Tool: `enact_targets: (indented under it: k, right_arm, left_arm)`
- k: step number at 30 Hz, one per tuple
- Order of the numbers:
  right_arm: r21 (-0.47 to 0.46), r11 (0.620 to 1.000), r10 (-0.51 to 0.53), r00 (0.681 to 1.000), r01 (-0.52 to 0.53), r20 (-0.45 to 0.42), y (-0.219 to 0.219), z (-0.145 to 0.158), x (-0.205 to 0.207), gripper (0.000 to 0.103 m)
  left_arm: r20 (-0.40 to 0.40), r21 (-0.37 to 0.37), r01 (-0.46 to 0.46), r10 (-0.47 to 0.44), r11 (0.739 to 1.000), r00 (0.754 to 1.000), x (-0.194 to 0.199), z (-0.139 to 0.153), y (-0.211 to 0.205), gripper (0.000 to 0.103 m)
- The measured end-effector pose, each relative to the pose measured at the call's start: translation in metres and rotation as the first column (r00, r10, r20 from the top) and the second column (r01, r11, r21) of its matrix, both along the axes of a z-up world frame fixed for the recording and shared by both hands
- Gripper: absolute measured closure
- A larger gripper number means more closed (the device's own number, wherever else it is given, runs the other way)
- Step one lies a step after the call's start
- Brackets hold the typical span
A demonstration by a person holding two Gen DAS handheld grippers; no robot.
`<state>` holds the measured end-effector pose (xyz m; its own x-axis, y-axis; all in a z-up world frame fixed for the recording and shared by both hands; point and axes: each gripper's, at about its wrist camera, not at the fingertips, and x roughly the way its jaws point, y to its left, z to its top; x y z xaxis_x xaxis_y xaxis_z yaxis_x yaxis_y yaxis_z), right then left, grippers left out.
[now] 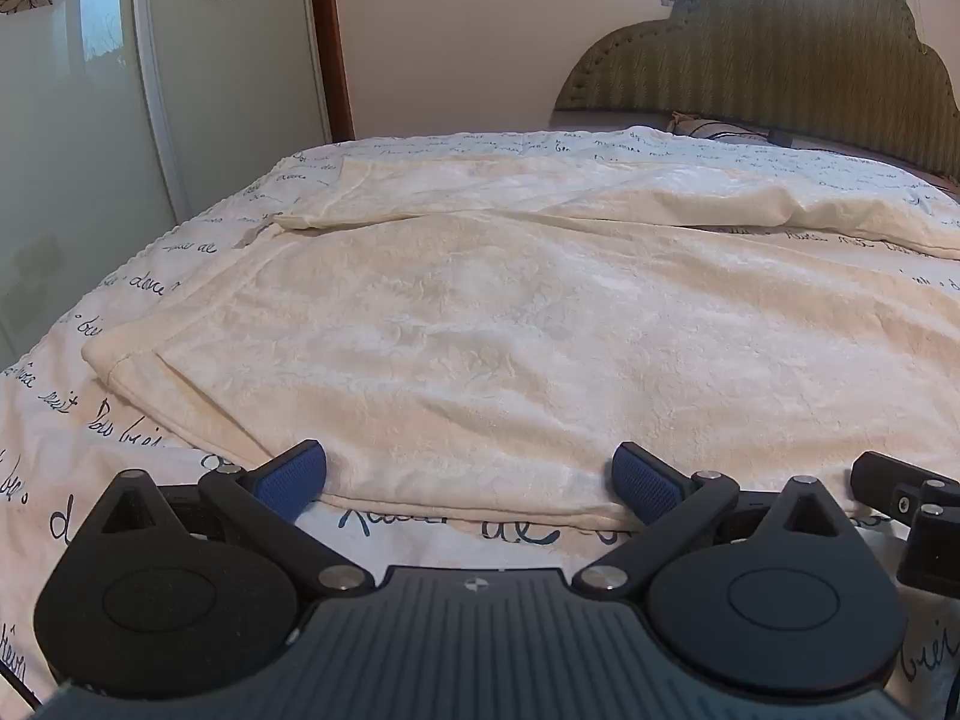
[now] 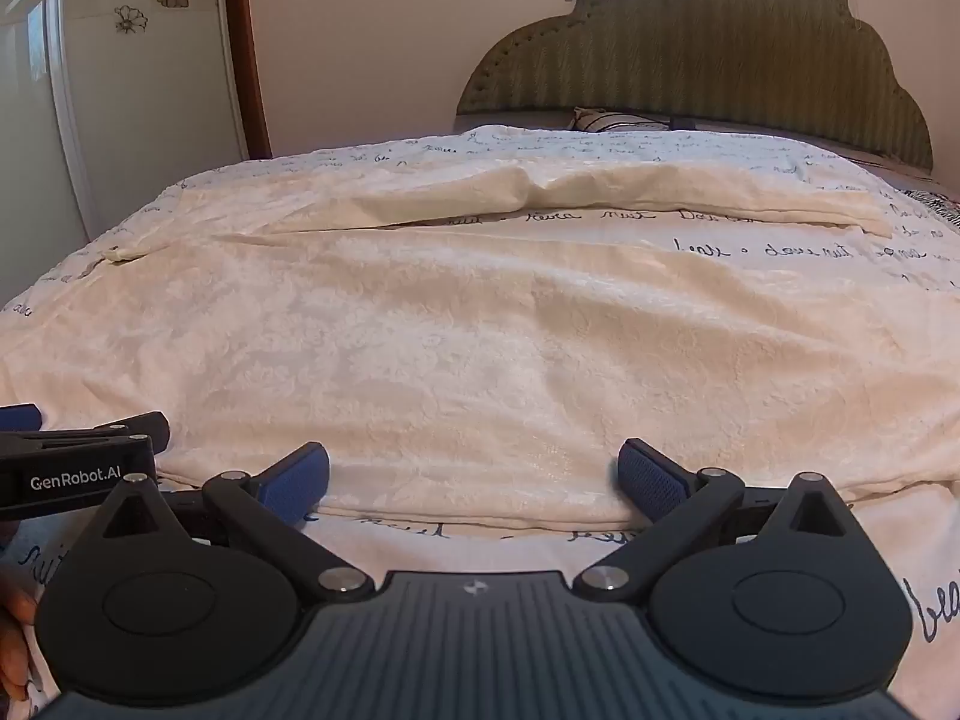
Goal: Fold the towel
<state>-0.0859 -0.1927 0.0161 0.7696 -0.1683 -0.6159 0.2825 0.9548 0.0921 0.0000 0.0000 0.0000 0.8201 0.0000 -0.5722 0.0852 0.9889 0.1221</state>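
**Both claws spread wide at the towel's near hem, nothing clamped**

Left claw (image 1: 471, 483): my jaws are fully apart, blue pads (image 1: 292, 483) either side of the cream towel (image 1: 480, 324). Near hem sits right at the pad tips, lying flat on the bed cover (image 1: 432, 531); pads not pressing on it. Towel spreads away ahead of the claw, its left corner (image 1: 99, 354) off to the claw's front-left. Far part is folded back in a band (image 1: 540, 192) well ahead. Beyond that, the green headboard (image 1: 780, 60) to the front-right. Part of the other claw shows at the right edge.

Right claw (image 2: 474, 480): same stance, jaws wide apart, towel (image 2: 480, 330) hem between the pad (image 2: 651, 483) tips, nothing gripped. Left claw body (image 2: 78, 474) sits just beside it on the left, over the same hem. Towel fills the bed ahead; folded-back band (image 2: 600, 192) far ahead, headboard (image 2: 690, 48) behind it.
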Motion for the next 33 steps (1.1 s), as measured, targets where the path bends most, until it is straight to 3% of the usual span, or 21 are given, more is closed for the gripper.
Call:
enact_targets:
  k: [22, 28, 33]
  right_arm:
    - [0.013, 1.0, 0.029, 0.999, -0.029, -0.021, -0.002, 0.004, 0.003, 0.0]
    - [0.192, 0.979, 0.06, 0.997, -0.069, 0.052, -0.021, 0.029, 0.001, 0.0]
    - [0.232, 0.972, 0.024, 0.997, -0.041, 0.074, -0.03, 0.054, 0.012, 0.0]
  left_arm:
    - [-0.001, 0.022, -0.007, 0.007, 1.0, 1.0, 0.001, 0.0, -0.003, 0.0]
    - [-0.028, -0.005, -0.005, 0.005, 1.0, 1.0, -0.003, 0.001, -0.004, 0.0]
    - [-0.03, -0.005, -0.006, 0.005, 1.0, 1.0, -0.002, -0.001, -0.004, 0.0]
